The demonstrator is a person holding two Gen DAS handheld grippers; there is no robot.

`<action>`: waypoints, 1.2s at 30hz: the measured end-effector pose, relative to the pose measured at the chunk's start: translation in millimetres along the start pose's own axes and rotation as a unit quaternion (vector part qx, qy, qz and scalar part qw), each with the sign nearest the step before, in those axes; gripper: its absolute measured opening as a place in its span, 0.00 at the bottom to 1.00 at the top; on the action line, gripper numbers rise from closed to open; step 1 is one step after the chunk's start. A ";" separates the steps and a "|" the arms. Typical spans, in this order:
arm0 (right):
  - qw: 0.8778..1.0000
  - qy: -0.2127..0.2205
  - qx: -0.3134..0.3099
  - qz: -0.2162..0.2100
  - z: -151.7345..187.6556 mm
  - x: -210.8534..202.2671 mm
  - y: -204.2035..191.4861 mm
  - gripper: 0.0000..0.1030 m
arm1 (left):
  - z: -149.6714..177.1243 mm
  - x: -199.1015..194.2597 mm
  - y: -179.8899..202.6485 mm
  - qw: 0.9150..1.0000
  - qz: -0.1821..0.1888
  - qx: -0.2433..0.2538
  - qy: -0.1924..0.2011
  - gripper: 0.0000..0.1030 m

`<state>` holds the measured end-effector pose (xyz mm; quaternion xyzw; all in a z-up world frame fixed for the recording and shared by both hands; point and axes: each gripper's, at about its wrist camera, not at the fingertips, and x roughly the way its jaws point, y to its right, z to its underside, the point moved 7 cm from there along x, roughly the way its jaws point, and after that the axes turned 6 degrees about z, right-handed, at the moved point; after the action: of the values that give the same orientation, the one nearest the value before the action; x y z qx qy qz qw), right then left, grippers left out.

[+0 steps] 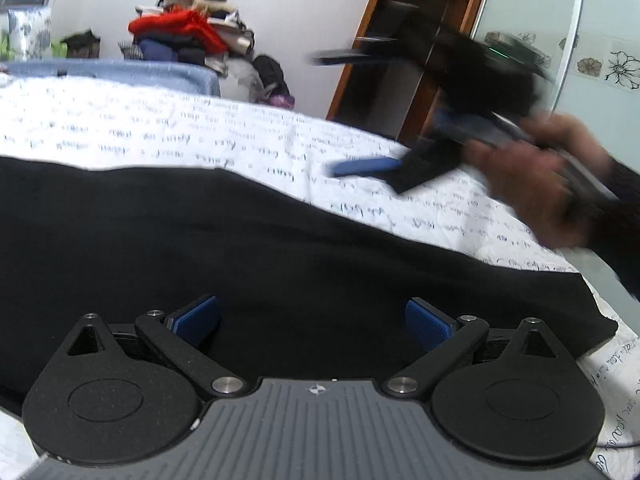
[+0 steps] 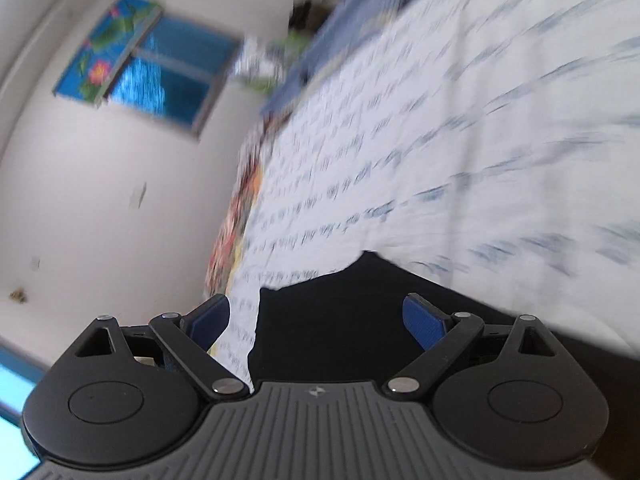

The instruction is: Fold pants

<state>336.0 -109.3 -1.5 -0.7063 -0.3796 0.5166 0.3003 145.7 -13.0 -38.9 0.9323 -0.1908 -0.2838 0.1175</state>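
Black pants (image 1: 240, 240) lie spread flat across a white bedsheet with printed script (image 1: 160, 120). My left gripper (image 1: 312, 322) is open and empty, low over the pants' near side. In the left wrist view my right gripper (image 1: 348, 112) is blurred at the upper right, held in a hand (image 1: 540, 184), open and above the sheet past the pants' far edge. In the right wrist view my right gripper (image 2: 316, 320) is open and empty, tilted, with an end of the black pants (image 2: 340, 320) between its fingers without contact.
A pile of clothes (image 1: 188, 36) stands beyond the bed's far edge. A wooden shelf unit (image 1: 404, 40) and a mirrored wardrobe door (image 1: 560, 20) stand at the right. A blue folded blanket (image 1: 120, 72) lies at the bed's far side. A window (image 2: 152, 68) is in the wall.
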 end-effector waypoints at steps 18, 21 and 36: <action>0.989 -0.134 -0.060 0.013 -13.0 83.1 -25.4 0.92 | -6.1 1.6 -13.2 0.998 0.041 -0.054 0.011 0.99; 0.988 -0.147 -0.041 0.002 -13.8 91.6 -18.8 0.92 | -5.6 1.2 -13.1 0.997 0.043 -0.057 0.012 0.99; 0.992 -0.096 -0.072 0.047 -23.1 99.6 0.8 0.10 | -6.4 -0.5 -16.4 0.997 0.046 -0.065 0.015 0.99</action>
<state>376.1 -26.1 -45.6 -0.6908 -0.4090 0.5666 0.1860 153.8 2.6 -38.8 0.9172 -0.2126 -0.2756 0.1937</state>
